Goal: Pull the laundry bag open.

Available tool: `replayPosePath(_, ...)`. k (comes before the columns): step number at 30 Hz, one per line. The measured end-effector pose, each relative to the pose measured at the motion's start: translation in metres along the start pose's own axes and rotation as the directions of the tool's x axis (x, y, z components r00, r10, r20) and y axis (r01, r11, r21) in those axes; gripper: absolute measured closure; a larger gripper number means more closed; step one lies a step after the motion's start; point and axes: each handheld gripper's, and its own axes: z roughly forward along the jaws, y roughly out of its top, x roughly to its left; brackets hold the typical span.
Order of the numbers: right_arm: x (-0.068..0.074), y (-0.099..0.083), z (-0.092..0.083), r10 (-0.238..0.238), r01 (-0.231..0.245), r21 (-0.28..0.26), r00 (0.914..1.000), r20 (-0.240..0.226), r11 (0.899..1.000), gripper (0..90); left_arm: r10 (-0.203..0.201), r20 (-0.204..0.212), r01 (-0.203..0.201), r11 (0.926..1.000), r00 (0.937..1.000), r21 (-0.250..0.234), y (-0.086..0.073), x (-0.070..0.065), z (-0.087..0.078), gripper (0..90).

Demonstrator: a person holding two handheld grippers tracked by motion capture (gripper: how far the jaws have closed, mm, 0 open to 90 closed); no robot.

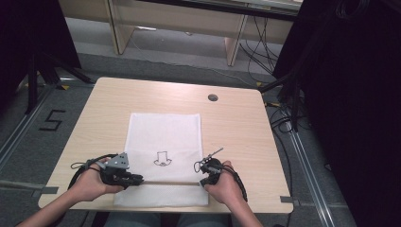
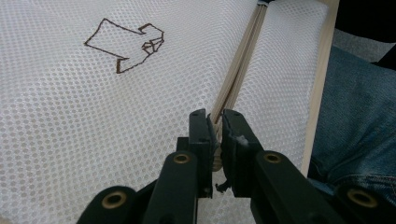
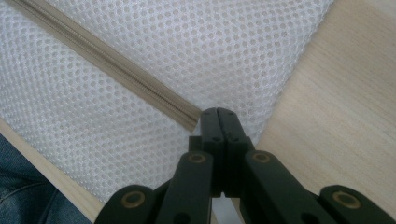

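Two grippers [image 2: 215,122] [image 3: 218,113] pinching opposite ends of mesh bag's [image 1: 163,127] zipper [image 3: 107,67].

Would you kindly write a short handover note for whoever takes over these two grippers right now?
Left gripper: jaws closed on the zip of the mesh bag, apparently at its slider.
Right gripper: jaws shut at the zip's other end, near the bag's right edge, apparently pinching it.
Bag lies flat on the table, near the person's edge, zip running between the two grippers.
Done: both ends gripped.
Left: zip looks closed along its visible length; probably the slider has yet to be drawn across.
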Motion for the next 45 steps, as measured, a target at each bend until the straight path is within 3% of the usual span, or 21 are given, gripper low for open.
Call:
replayPosePath(1, 0.000, 0.000, 0.000, 0.001, -0.001, -0.001, 1.0000, 0.001, 1.000, 90.0, 0.013, 0.003, -0.013, 0.9999, 0.9999, -0.001, 0.000, 0.001, 0.000, 82.6)
replayPosePath(4, 0.000, 0.000, 0.000, -0.001, 0.001, -0.001, 1.0000, 0.001, 1.000, 90.0, -0.012, 0.003, 0.013, 0.9998, 0.9999, -0.014, 0.000, -0.001, 0.000, 82.6)
replayPosePath(5, 0.000, 0.000, 0.000, 0.002, -0.002, 0.000, 1.0000, 0.002, 1.000, 90.0, 0.007, -0.005, -0.007, 1.0000, 1.0000, 0.002, 0.000, 0.000, -0.001, 82.6)
replayPosePath(7, 0.001, 0.000, 0.000, 0.015, -0.015, 0.007, 0.9999, 0.002, 1.000, 90.0, -0.006, 0.007, 0.006, 0.9998, 1.0000, -0.016, 0.000, 0.000, -0.001, 82.6)
replayPosePath(8, 0.001, 0.000, 0.000, 0.021, -0.021, 0.012, 0.9997, 0.009, 1.000, 90.0, 0.018, -0.002, -0.018, 0.9998, 0.9998, -0.003, 0.000, 0.001, -0.002, 82.6)
replayPosePath(11, -0.001, 0.000, 0.000, -0.005, 0.005, -0.004, 1.0000, -0.002, 1.000, 90.0, 0.008, 0.000, -0.008, 0.9999, 1.0000, -0.013, -0.001, 0.001, -0.003, 82.6)
replayPosePath(12, -0.001, 0.000, 0.001, -0.013, 0.013, -0.005, 0.9999, -0.003, 1.000, 90.0, -0.020, -0.004, 0.020, 0.9996, 0.9998, -0.019, -0.001, -0.002, -0.002, 82.6)
replayPosePath(13, 0.000, 0.000, 0.000, 0.004, -0.004, -0.002, 1.0000, 0.001, 1.000, 90.0, 0.000, -0.005, 0.000, 0.9999, 1.0000, -0.011, -0.001, 0.000, -0.003, 82.6)
replayPosePath(15, -0.002, 0.000, 0.001, -0.022, 0.022, -0.006, 0.9998, 0.000, 1.000, 90.0, 0.015, 0.002, -0.015, 0.9998, 0.9999, -0.016, -0.001, 0.001, -0.004, 82.6)
replayPosePath(17, -0.001, 0.000, 0.000, -0.002, 0.002, -0.002, 1.0000, 0.000, 1.000, 90.0, -0.015, 0.007, 0.015, 0.9997, 0.9999, -0.021, -0.002, 0.000, -0.003, 82.6)
replayPosePath(18, 0.000, 0.000, 0.000, 0.006, -0.006, -0.003, 1.0000, -0.003, 1.000, 90.0, 0.008, 0.007, -0.008, 0.9998, 0.9999, -0.018, -0.001, 0.001, -0.003, 82.6)
replayPosePath(23, -0.002, 0.000, 0.001, -0.001, 0.001, -0.006, 1.0000, -0.005, 1.000, 90.0, -0.017, 0.002, 0.017, 0.9997, 0.9999, -0.015, -0.004, 0.003, -0.005, 82.6)
replayPosePath(26, -0.001, 0.000, 0.001, -0.001, 0.001, -0.006, 1.0000, -0.005, 1.000, 90.0, -0.002, -0.006, 0.002, 0.9999, 1.0000, -0.011, -0.006, 0.005, -0.009, 82.6)
replayPosePath(27, -0.002, 0.000, 0.001, -0.007, 0.007, -0.006, 1.0000, -0.003, 1.000, 90.0, -0.043, 0.000, 0.043, 0.9988, 0.9991, -0.022, -0.008, 0.003, -0.009, 82.6)
replayPosePath(30, -0.001, 0.000, 0.001, -0.011, 0.011, -0.005, 0.9999, 0.000, 1.000, 90.0, -0.011, -0.014, 0.011, 0.9999, 0.9998, -0.002, -0.010, 0.004, -0.011, 82.6)
replayPosePath(32, -0.001, 0.000, 0.001, -0.011, 0.011, -0.005, 0.9999, 0.000, 1.000, 90.0, -0.040, -0.003, 0.040, 0.9990, 0.9992, -0.017, -0.012, 0.004, -0.012, 82.6)
replayPosePath(34, -0.001, 0.000, 0.001, -0.010, 0.010, -0.005, 0.9999, 0.000, 1.000, 90.0, -0.016, -0.022, 0.016, 0.9999, 0.9996, -0.003, -0.013, 0.005, -0.014, 82.6)
replayPosePath(35, -0.001, 0.000, 0.000, -0.003, 0.003, -0.004, 1.0000, 0.003, 1.000, 90.0, -0.045, -0.012, 0.045, 0.9989, 0.9989, -0.011, -0.015, 0.006, -0.016, 82.6)
replayPosePath(39, -0.001, 0.000, 0.001, -0.001, 0.001, -0.004, 1.0000, -0.005, 1.000, 90.0, -0.053, -0.034, 0.053, 0.9985, 0.9980, -0.013, -0.020, 0.008, -0.021, 82.6)
replayPosePath(40, -0.002, 0.000, 0.001, -0.009, 0.009, -0.005, 0.9999, -0.005, 1.000, 90.0, -0.064, -0.019, 0.063, 0.9976, 0.9978, -0.026, -0.020, 0.008, -0.021, 82.6)
replayPosePath(45, 0.000, 0.000, 0.000, 0.004, -0.004, -0.004, 1.0000, 0.002, 1.000, 90.0, -0.041, -0.034, 0.041, 0.9991, 0.9986, -0.011, -0.020, 0.008, -0.022, 82.6)
